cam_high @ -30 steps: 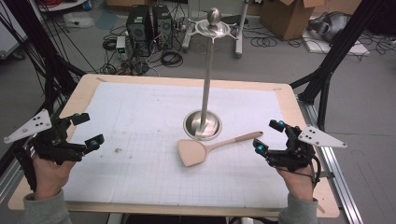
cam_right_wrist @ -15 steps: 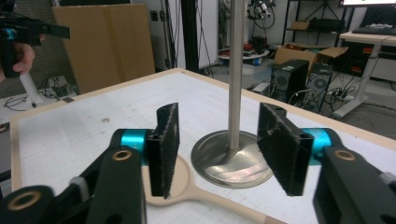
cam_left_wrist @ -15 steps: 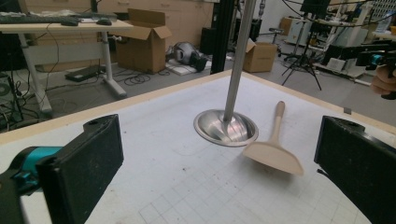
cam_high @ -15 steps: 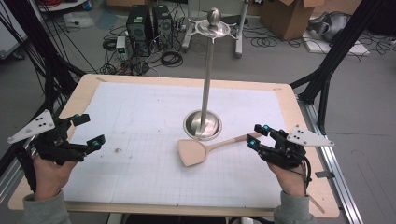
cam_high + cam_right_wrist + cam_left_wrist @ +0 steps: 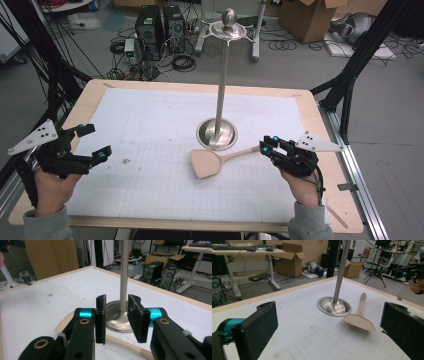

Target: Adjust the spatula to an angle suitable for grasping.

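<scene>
Two hand-held grippers: one in each of the person's hands, at the near corners of the bench (image 5: pixel 150 95), which is covered by a white gridded sheet.
Wooden spatula (image 5: pixel 220 160): lies flat near the bench's middle, its blade at about 7 o'clock from the stand's base and its handle running out toward 3 o'clock; blade and base sit just beside each other.
Metal stand (image 5: pixel 218 100): upright pole on a round dished base (image 5: pixel 216 134), topped by a small disc and knob.
Right hand-held gripper (image 5: pixel 266 146): at 3 o'clock from the spatula, tips at the end of the handle. Its jaws have just been closing and now stand narrowly apart. In the right gripper view (image 5: pixel 117 317) the handle (image 5: pixel 125 343) passes under and between them, a gap visible on each side; the pads do not press on it yet.
Left hand-held gripper (image 5: pixel 95 142): at about 9 o'clock from the spatula, well apart from it, pointing across the bench. Jaws wide apart, nothing between them; the left gripper view (image 5: pixel 329 327) frames stand and spatula (image 5: pixel 359 320) in the gap.
Stain (image 5: pixel 126 161): small dark mark on the sheet, near the left gripper's tips.
</scene>
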